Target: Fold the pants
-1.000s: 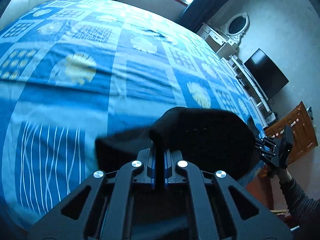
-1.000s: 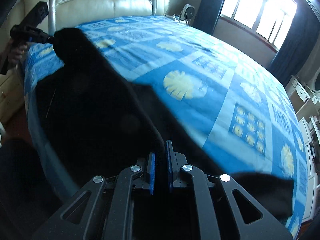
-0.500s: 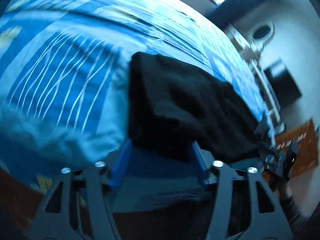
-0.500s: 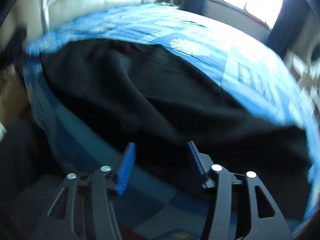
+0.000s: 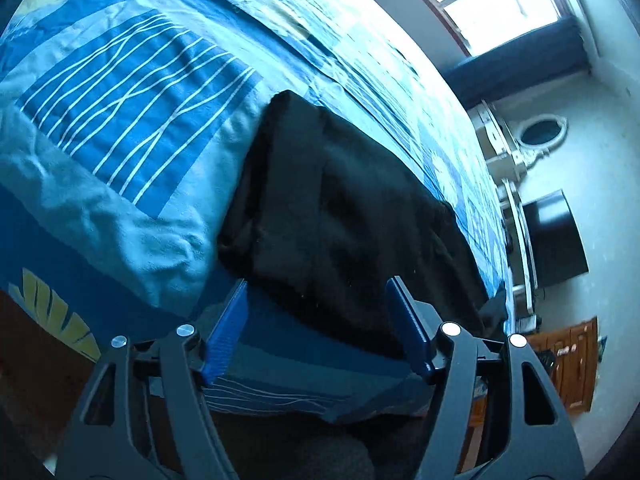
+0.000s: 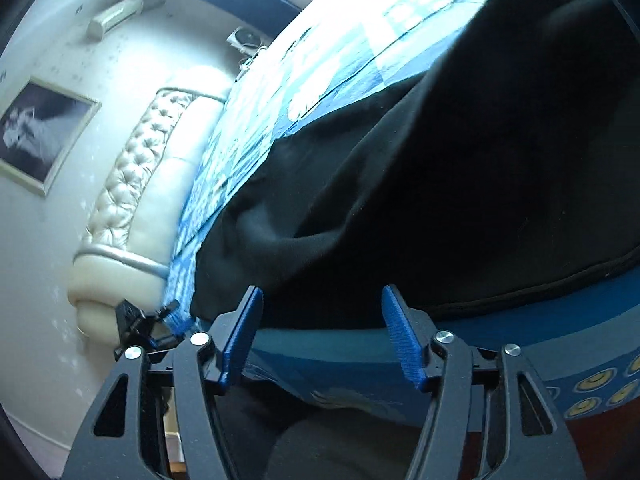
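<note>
The pants (image 5: pixel 340 216) are laid doubled on the bed (image 5: pixel 132 128). Both grippers' jaws are opening, nothing pinched; further folds are judged outstanding.

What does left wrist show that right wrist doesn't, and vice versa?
Left wrist only: window, oval mirror, dark TV screen, wooden cabinet.

Right wrist only: tufted headboard, framed picture, and the left gripper at the bed's edge.

Both: black pants lying on the blue patterned bedspread, and each view's own gripper with jaws opening, not pressing the fabric.
</note>
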Tool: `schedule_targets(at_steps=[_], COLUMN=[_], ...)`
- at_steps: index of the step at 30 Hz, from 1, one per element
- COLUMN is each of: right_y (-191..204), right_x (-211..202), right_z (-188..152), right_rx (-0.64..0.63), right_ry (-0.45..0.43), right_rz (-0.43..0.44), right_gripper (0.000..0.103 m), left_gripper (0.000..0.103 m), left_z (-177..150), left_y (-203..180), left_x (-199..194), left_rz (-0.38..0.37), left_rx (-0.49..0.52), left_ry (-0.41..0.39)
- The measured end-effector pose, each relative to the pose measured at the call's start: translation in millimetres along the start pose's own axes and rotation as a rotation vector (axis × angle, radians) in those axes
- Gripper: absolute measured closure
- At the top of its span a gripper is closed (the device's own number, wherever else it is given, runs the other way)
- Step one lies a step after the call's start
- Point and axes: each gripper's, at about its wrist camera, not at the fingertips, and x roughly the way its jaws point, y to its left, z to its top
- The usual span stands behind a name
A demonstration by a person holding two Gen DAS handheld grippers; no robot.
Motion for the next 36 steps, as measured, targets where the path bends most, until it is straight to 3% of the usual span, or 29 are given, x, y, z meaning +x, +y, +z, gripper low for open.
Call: schedule_targets(at_steps=[5,15,17,19,21,28,29,30,32,36], right_y=[6,2,-1,-3,-5,-13,-15,-14,-9,-6], right_x=[4,7,8,8,10,27,29,30,35,31], right_z=[-8,-2,-2,-1,1,11,13,13,12,-5], right_rx=[-0.014,0.0,0.016,0.037,0.068,0.227,0.247,0.245,0.218,0.179], right_ry=[0.007,0.003,-0.001,-0.006,-0.014,-0.044,-0.056,-0.057,-0.033,-0.011], right_rz=[-0.013,-0.006,0.004,0.013,0.023,0.069,0.048,0.025,0.006,-0.036], right_gripper=[0.041,0.039,0.037,0.035,0.034,0.034,0.042,0.067,0.09,0.091], left_gripper=[0.035,0.035,0.048,0.074,0.09,0.095,0.095,0.095,0.095,0.095], left_z=[-6,0,0,-1,-1,8,9,9,10,13], left_y=[2,-3,-4,-4,-3,1,0,-1,-2,5], left_x=[-3,7,9,14,16,9,10,10,8,4], left_rz=[-0.019,-0.038,-0.018,0.036,0.09,0.137,0.148,0.156,0.171,0.186], left_rx=[-0.119,-0.198,-0.183,-0.158,-0.139,-0.147,-0.144,-0.141,-0.132,-0.126], left_ry=[-0.01,-0.047,-0.062,-0.063,-0.067,-0.106,-0.106,-0.105,-0.11,-0.115])
